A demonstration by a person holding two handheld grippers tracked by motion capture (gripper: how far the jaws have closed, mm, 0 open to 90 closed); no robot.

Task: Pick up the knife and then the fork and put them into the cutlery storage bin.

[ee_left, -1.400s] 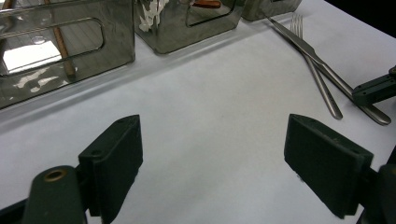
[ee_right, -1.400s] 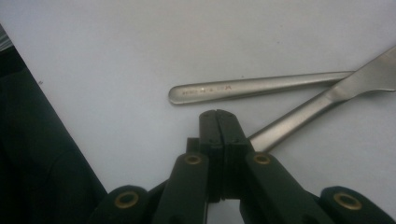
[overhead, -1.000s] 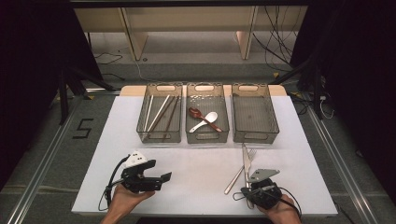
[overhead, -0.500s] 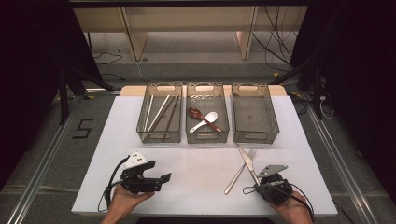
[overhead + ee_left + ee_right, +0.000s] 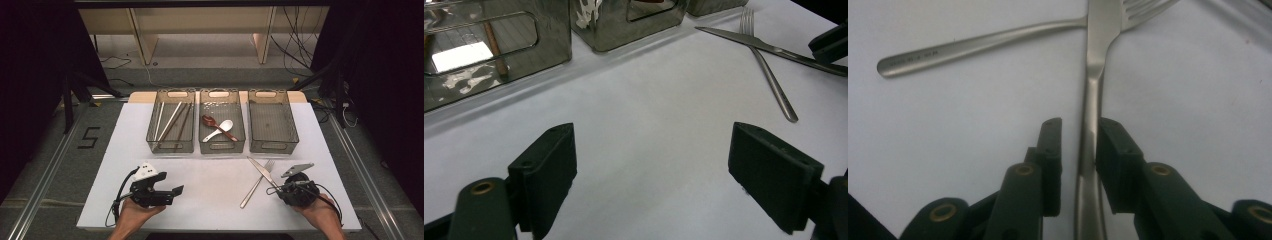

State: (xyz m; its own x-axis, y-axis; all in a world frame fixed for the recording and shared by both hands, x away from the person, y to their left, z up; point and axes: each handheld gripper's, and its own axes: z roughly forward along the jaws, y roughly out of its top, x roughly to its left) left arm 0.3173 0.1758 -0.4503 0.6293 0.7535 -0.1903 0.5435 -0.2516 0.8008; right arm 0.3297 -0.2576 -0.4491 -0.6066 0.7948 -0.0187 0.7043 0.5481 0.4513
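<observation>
A steel knife (image 5: pixel 256 165) lies slantwise across a steel fork (image 5: pixel 250 195) on the white table, in front of the right-hand bin. My right gripper (image 5: pixel 278 190) sits at the knife's handle end. In the right gripper view its jaws have just been opening. The knife (image 5: pixel 1103 30) handle runs between them with a thin gap on one side, over the fork (image 5: pixel 978 45). My left gripper (image 5: pixel 174 195) rests at the front left, wide open with nothing in it (image 5: pixel 649 165). From there the knife (image 5: pixel 774 50) and fork (image 5: pixel 769 82) show far off.
Three smoked-plastic bins stand in a row at the back. The left bin (image 5: pixel 170 150) holds chopsticks, the middle bin (image 5: pixel 221 151) a brown and a white spoon, and the right bin (image 5: pixel 273 150) has nothing in it. Bare white tabletop (image 5: pixel 210 185) lies between my grippers.
My right gripper has moved to the right, and the knife has swung from nearly straight to slanting across the fork. The left gripper has stayed put.
</observation>
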